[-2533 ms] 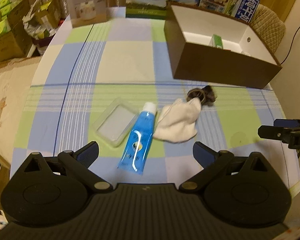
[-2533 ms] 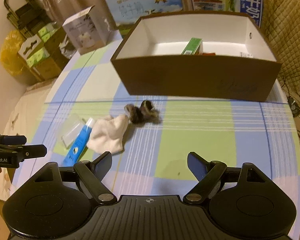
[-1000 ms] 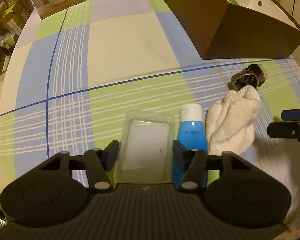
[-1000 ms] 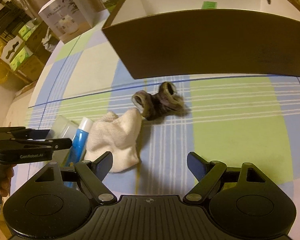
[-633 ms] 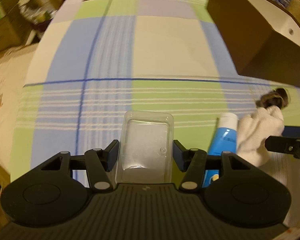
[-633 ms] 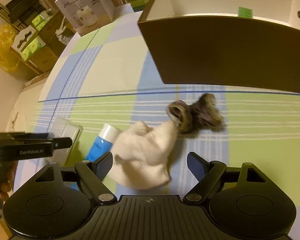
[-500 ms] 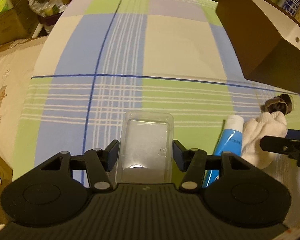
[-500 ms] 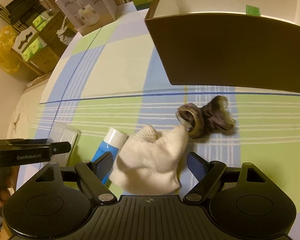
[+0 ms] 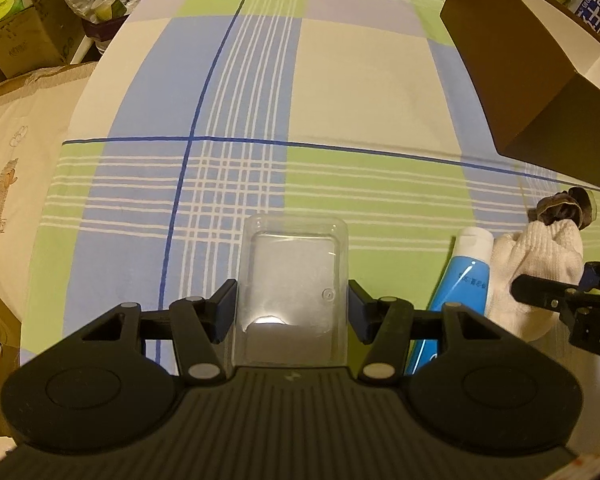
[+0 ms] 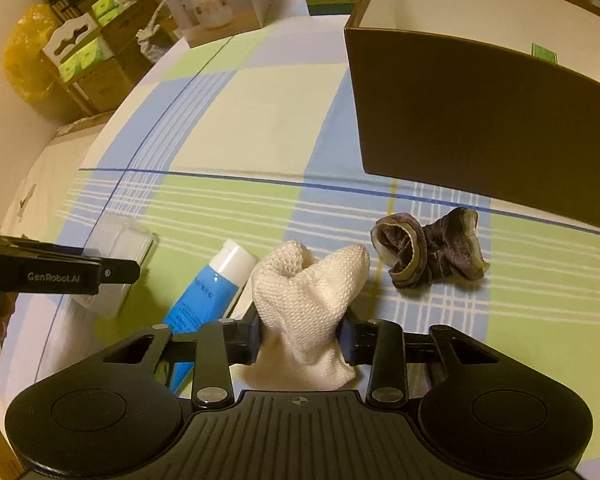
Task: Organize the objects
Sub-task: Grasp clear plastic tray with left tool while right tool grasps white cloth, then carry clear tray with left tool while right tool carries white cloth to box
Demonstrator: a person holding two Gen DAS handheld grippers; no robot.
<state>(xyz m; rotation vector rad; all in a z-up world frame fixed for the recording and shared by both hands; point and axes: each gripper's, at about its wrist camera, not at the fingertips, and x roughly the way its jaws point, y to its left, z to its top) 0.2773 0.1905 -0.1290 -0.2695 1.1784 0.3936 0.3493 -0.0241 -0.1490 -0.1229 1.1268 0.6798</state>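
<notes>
My left gripper point(image 9: 292, 308) is shut on a clear plastic box point(image 9: 292, 276), pads on its two long sides, just over the checked tablecloth. A blue tube with a white cap point(image 9: 466, 280) lies right of it. My right gripper point(image 10: 300, 336) is closing its jaws on a white sock point(image 10: 308, 292), which bunches up between the pads. A dark sock point(image 10: 428, 248) lies beyond, touching the white one's tip. The brown open box point(image 10: 480, 120) stands behind, a green packet inside it. In the right wrist view the clear plastic box point(image 10: 120, 244) and blue tube point(image 10: 208, 296) show at left.
A white product carton point(image 10: 216, 0) and milk cartons stand at the table's far edge. Cardboard boxes point(image 9: 20, 20) and a yellow bag point(image 10: 24, 56) sit on the floor left of the table. The table's rounded edge runs along the left.
The right gripper has moved over the white sock and its jaws have come together on it. The left gripper still holds the clear box and has rolled and shifted a little.
</notes>
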